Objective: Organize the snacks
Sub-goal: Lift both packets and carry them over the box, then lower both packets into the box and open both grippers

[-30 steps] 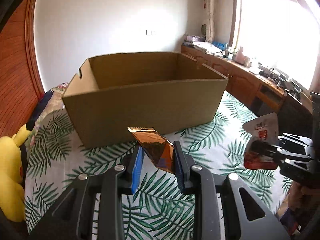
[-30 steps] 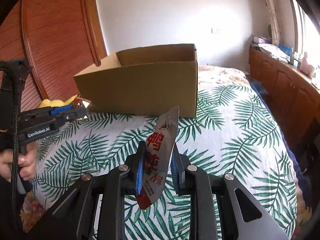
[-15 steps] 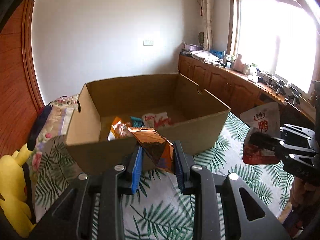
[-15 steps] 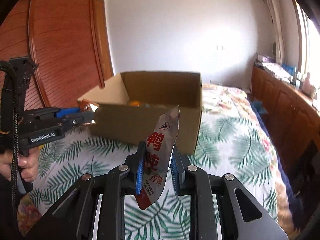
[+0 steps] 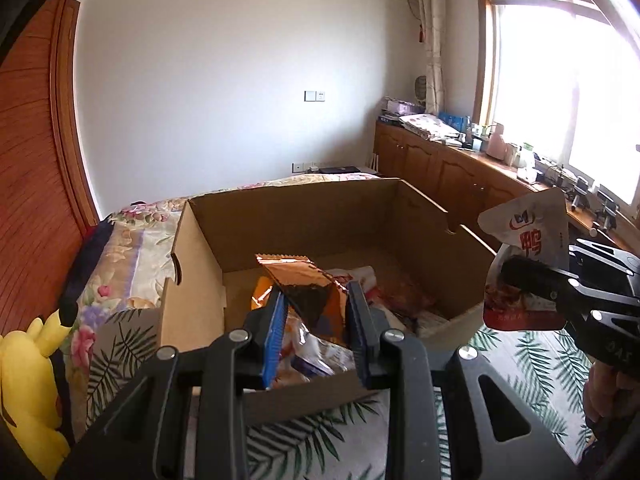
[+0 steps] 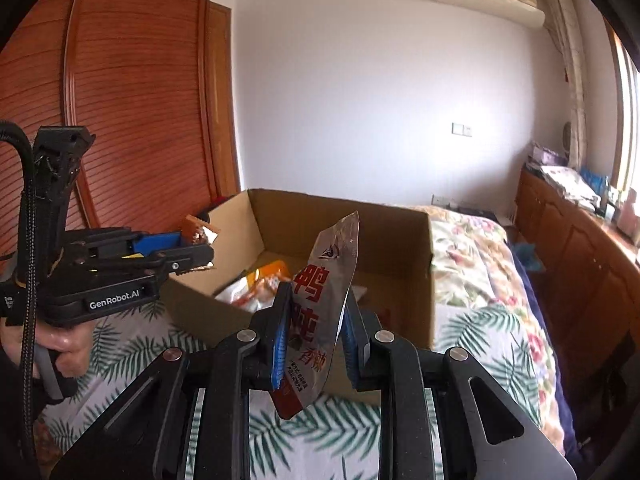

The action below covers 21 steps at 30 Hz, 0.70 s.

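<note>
An open cardboard box (image 5: 312, 216) (image 6: 400, 248) stands on the palm-print bed cover, with several snack packets (image 5: 384, 292) (image 6: 260, 280) lying on its floor. My left gripper (image 5: 316, 300) (image 6: 200, 248) is shut on a copper-brown foil packet (image 5: 304, 280), held above the box's near wall. My right gripper (image 6: 316, 308) (image 5: 508, 270) is shut on a silver packet with red characters (image 6: 324, 292) (image 5: 528, 240), held upright just before the box's near right corner.
A yellow plush toy (image 5: 28, 384) lies at the bed's left edge by the wooden wardrobe (image 6: 120, 100). Low wooden cabinets (image 5: 460, 176) with clutter run under the window on the right. A hand (image 6: 60, 344) grips the left tool's handle.
Both grippers rose and moved toward the box, each still holding its packet. The box's inside and the snacks in it have come into view.
</note>
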Each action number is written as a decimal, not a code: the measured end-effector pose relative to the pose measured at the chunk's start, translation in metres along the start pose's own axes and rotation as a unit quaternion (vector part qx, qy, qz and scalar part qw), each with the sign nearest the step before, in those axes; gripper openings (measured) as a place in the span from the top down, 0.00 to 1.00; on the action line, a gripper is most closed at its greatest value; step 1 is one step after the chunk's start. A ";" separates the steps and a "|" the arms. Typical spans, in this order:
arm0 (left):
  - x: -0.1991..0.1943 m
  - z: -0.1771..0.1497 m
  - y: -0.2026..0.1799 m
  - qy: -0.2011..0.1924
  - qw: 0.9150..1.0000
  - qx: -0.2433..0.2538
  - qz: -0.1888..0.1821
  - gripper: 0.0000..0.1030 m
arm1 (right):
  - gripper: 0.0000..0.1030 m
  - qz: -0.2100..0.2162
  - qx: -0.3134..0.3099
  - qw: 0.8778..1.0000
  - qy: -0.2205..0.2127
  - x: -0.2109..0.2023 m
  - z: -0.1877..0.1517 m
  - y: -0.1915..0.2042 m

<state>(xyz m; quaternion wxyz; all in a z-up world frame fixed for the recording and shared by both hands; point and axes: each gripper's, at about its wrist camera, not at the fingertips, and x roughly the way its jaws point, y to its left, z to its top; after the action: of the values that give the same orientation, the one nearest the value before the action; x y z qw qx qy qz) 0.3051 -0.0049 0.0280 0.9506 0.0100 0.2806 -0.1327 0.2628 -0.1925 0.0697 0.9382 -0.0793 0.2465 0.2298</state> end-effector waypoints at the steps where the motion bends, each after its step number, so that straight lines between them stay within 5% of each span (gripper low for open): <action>1: 0.005 0.001 0.003 0.002 1.000 -0.001 0.003 0.73 | 0.80 0.003 0.000 1.000 0.001 0.006 0.002 0.000; 21: 0.063 -0.001 0.018 0.040 0.999 -0.006 0.020 0.71 | 0.79 0.018 0.003 0.999 0.038 0.083 0.004 -0.008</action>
<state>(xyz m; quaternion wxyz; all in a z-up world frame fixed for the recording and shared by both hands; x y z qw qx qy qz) 0.3600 -0.0031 -0.0074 0.9412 0.0150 0.3185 -0.1113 0.3319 -0.1659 0.0319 0.9242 -0.0803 0.2839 0.2423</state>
